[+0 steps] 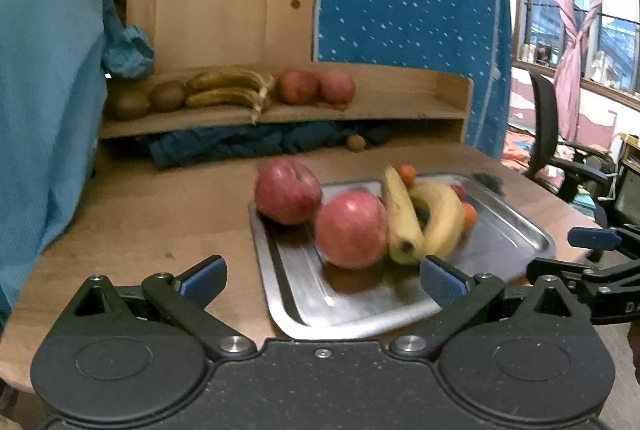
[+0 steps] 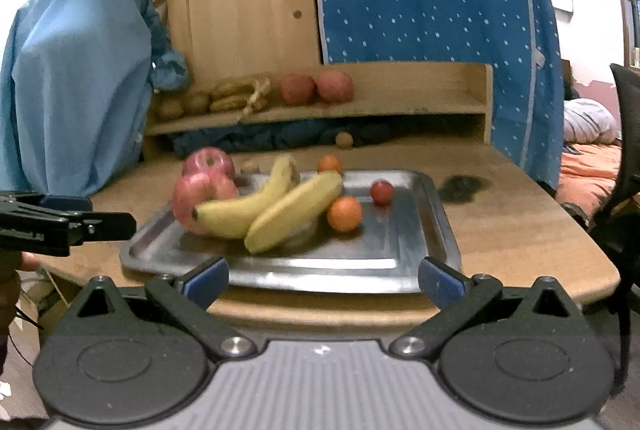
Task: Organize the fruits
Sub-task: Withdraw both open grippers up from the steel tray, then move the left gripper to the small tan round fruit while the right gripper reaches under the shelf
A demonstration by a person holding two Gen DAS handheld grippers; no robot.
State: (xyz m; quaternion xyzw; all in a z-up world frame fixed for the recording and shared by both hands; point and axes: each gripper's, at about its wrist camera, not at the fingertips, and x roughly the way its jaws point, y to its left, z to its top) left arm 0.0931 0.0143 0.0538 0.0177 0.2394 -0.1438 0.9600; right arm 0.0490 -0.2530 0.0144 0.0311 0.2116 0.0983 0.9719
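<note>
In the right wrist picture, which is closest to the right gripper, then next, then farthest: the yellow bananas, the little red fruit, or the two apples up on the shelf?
From the right gripper, nearest first:
1. Yellow bananas, front middle of the metal tray.
2. Little red fruit, farther back on the tray, right side.
3. Two apples, up on the wooden shelf behind the table.

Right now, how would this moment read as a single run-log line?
left tool: open, empty | right tool: open, empty | tray: apples, bananas, oranges | shelf: fruit already placed
</note>
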